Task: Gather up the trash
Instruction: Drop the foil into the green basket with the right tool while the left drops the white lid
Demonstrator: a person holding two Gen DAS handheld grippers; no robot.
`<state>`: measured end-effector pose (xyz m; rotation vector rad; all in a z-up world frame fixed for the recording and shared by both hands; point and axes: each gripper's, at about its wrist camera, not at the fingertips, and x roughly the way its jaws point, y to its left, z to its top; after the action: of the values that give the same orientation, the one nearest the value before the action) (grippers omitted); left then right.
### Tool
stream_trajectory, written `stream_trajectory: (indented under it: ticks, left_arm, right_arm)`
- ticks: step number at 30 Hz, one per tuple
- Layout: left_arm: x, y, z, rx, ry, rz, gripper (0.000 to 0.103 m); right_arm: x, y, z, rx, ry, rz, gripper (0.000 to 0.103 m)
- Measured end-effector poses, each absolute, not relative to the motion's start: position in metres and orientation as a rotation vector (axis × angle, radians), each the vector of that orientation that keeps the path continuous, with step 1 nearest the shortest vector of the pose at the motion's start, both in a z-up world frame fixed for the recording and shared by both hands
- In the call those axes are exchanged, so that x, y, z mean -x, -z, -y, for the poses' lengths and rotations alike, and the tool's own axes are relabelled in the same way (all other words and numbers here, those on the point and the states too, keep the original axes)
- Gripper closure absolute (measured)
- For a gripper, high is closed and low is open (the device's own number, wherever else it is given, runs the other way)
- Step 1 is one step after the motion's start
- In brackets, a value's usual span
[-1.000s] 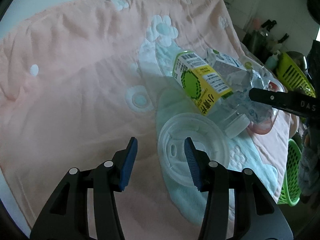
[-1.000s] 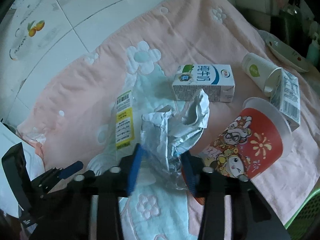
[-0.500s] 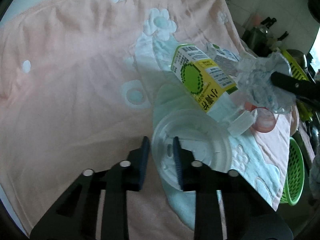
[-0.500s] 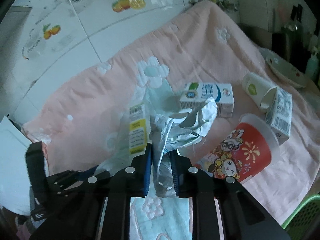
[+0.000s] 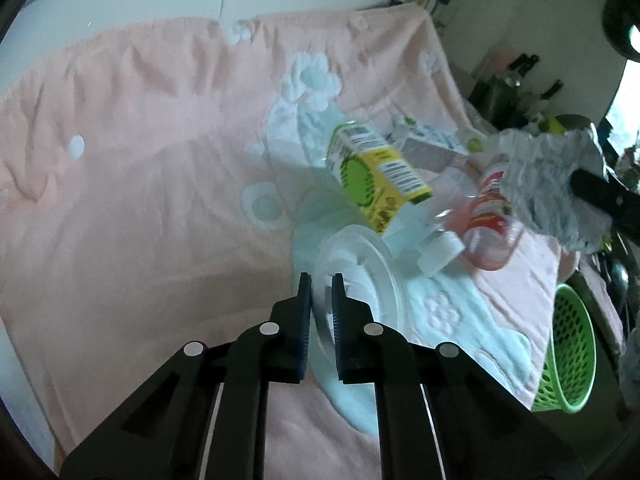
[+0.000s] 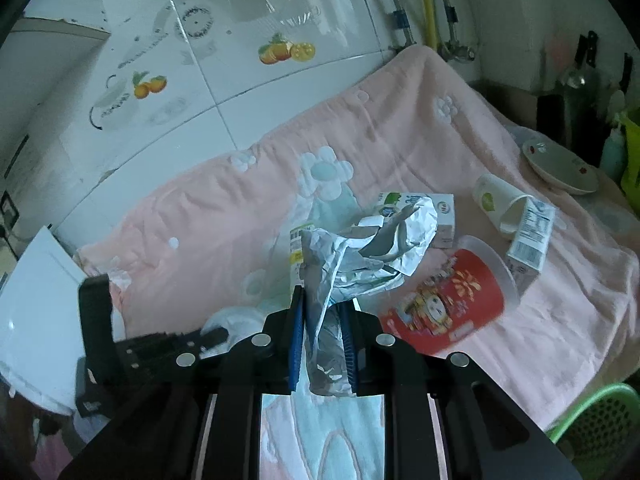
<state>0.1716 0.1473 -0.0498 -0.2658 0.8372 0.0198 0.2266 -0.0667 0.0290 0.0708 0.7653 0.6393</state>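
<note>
Closing over the last second, the left gripper now pinches the near rim of the clear plastic lid, where a second ago its jaws stood wide on either side of that rim. The lid looks tipped up off the pink flowered towel rather than lying flat, so it reads as picked, not just touched. The right gripper has likewise narrowed onto the crumpled foil wrapper and carried it upward; in the left view the foil hangs in the air, above the red printed cup.

Two pieces are therefore in hand, and the next step is likely a carry to the green mesh basket, which sits past the towel's right-hand edge, lower than the surface.

Left on the towel are the plastic bottle with the yellow-green label, a milk carton behind the foil, a white paper cup on its side and a small carton leaning by the red cup's mouth. A shallow plate lies near the far right corner. The route right passes over the red cup and bottle cap, so both loads need height; the towel's left half is bare and offers free room.
</note>
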Motion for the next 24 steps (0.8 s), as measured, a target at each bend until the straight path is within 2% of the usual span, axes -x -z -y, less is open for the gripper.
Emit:
stream_trajectory:
  ticks: [14,24]
  left_arm:
    - [-0.124,0.017,-0.117,0.265,0.058,-0.754,0.095]
    - [-0.104,-0.006,-0.050,0.214,0.211,-0.713,0.095]
  right_arm:
    - [-0.156,-0.014,0.152,-0.083,-0.567,-0.753,0.086]
    - [-0.115,0.024,0.243,-0.117,-0.392,-0.791,0.086]
